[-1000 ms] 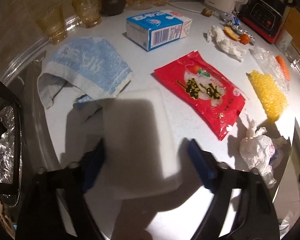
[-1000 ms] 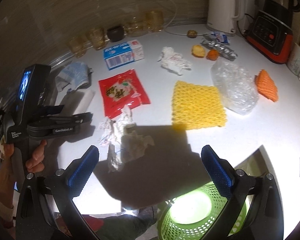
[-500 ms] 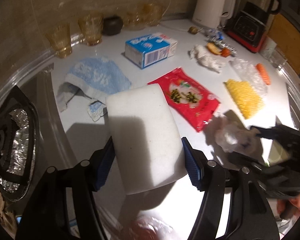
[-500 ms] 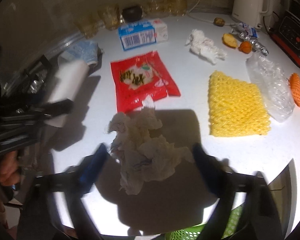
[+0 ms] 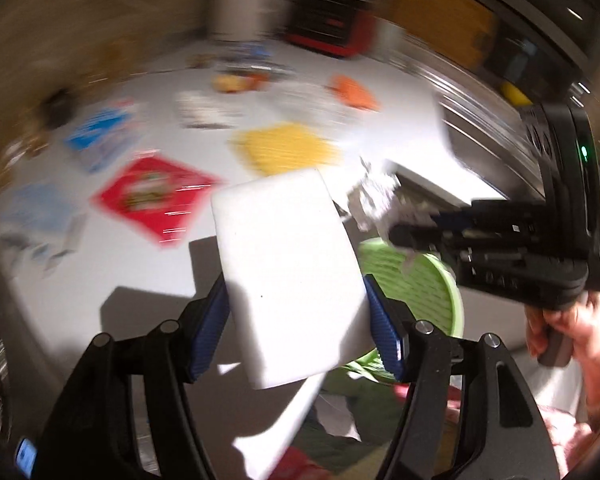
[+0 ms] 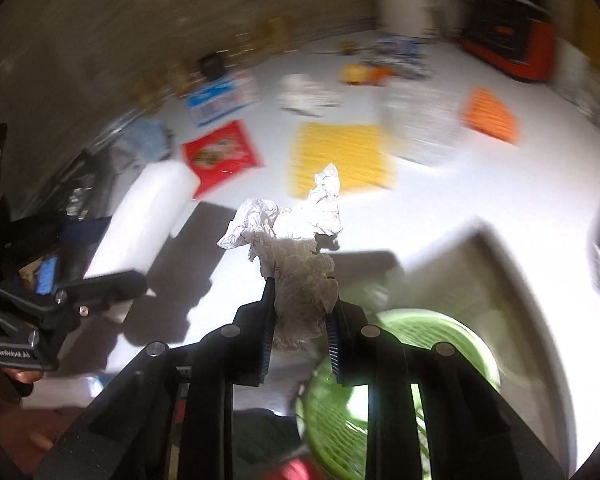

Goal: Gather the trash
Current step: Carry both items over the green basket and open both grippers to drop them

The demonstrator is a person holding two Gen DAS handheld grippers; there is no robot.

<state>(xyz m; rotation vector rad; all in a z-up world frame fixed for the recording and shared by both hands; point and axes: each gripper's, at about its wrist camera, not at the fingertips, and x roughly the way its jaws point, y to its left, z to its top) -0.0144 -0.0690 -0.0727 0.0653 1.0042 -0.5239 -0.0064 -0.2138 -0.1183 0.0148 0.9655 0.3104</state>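
My left gripper [image 5: 296,334] clamps the white foam block [image 5: 288,276]; my right gripper's [image 6: 300,328] fingers [image 6: 269,332] are closing on crumpled tissue [image 6: 296,280] above the green basket [image 6: 476,352].

My left gripper [image 5: 296,320]: black linkage arms, round silver pivot screws, ribbed blue finger pads [image 5: 210,328]. My right gripper [image 6: 300,320]: same black frame, silver screws, ribbed pads, green indicator light on housing, white lettering on left unit's body.

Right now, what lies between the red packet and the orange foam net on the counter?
The yellow foam net lies between red packet and orange foam net, in the right wrist view.
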